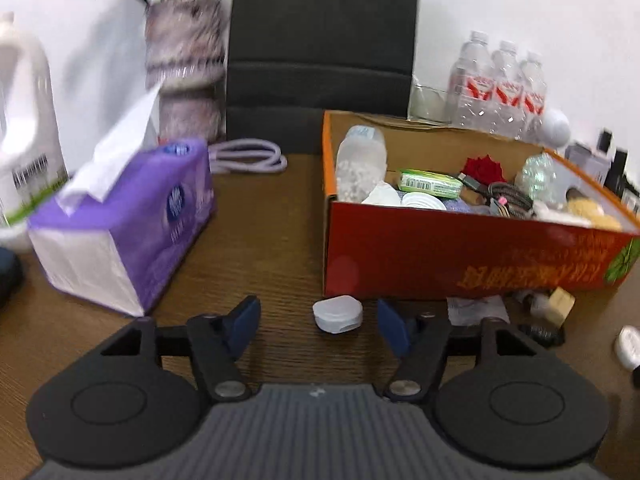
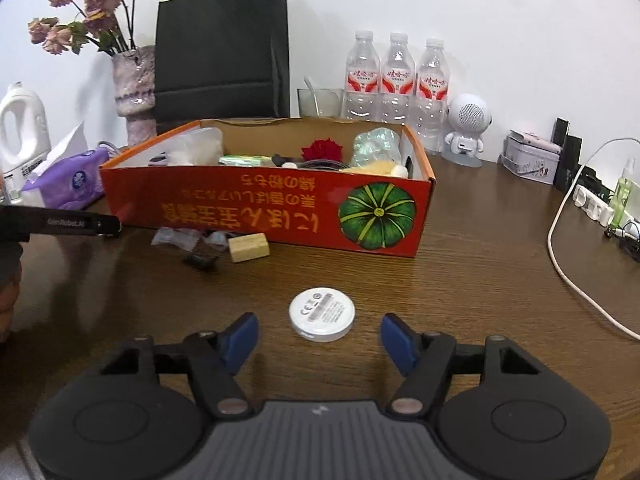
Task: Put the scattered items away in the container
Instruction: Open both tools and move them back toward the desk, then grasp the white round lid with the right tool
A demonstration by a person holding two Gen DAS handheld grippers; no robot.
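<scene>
Your box (image 2: 384, 216), mid-table, is already well filled. Left gripper (image 1: 318, 326) gapes around a translucent case (image 1: 338, 314) at the box's near wall, gripping nothing. Wrappers and a wooden block (image 2: 248, 247) wait. Right gripper (image 2: 319, 338) brackets the "CE"-marked white disc (image 2: 322, 314), untouched.

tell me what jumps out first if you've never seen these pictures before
The red-orange cardboard box with a green pumpkin printed on its side dominates the middle of the wooden table, already crammed with odds and ends. Next come the open blue-padded grippers: the right gripper faces a round white tin, the left gripper a small translucent case. The purple tissue pack sits left of the box.
</scene>
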